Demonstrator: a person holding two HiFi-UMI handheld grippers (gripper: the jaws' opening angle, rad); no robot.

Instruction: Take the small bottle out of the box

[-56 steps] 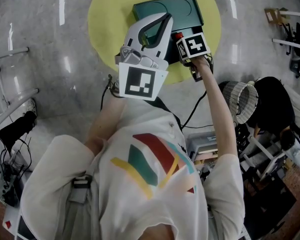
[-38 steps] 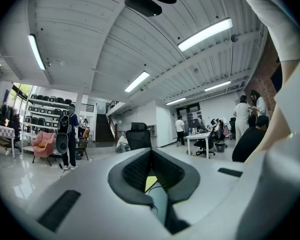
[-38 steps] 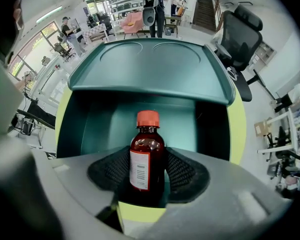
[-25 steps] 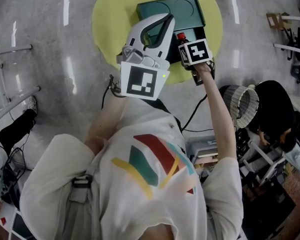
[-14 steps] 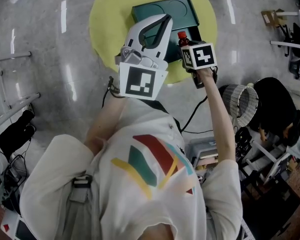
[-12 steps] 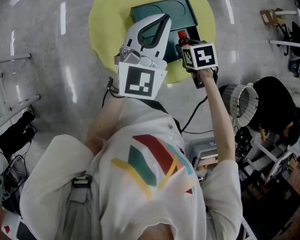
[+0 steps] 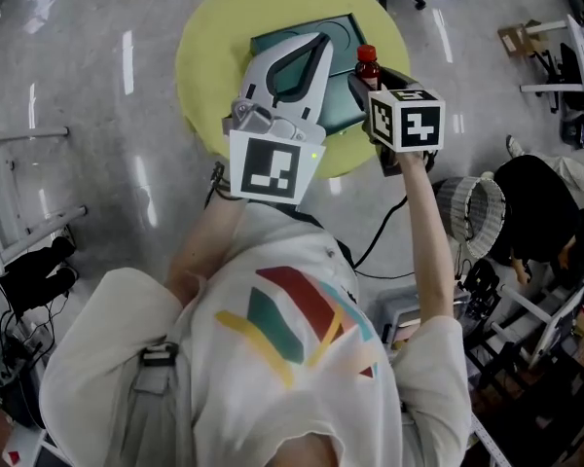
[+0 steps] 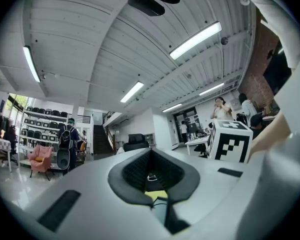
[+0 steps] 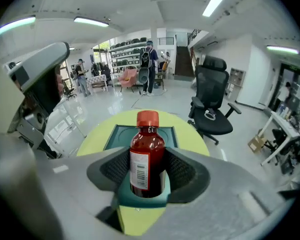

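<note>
**Q:** State the jaw condition and the location of the load.

**A:** My right gripper [image 9: 148, 176] has its jaws closed on the small bottle [image 9: 147, 156], one ribbed pad on each side of the lower body. The bottle stands upright, above the box [image 9: 116, 134]. From the head view it sits over the box's right edge. I judge it clear of the box, which rests on the round yellow table [image 7: 204, 56]. My left gripper [image 8: 151, 171] is to the left of the box's near edge. Its jaws are together with nothing between them.

**Q:** How will the load handle?

**A:** The wall is rigid and glossy. I cannot tell glass from plastic, so I treat it as breakable. It is filled nearly to the neck with dark red liquid, so expect noticeable weight for its size. The round, smooth body may slip or rotate between the pads.

**Q:** Where is the recommended hold?

**A:** On the straight body, across the paper label [image 9: 138, 171], which should give better friction than bare wall. Avoid the red cap [image 9: 147, 118] and the narrow neck. Keep the bottle vertical and use moderate pressure only.
</note>
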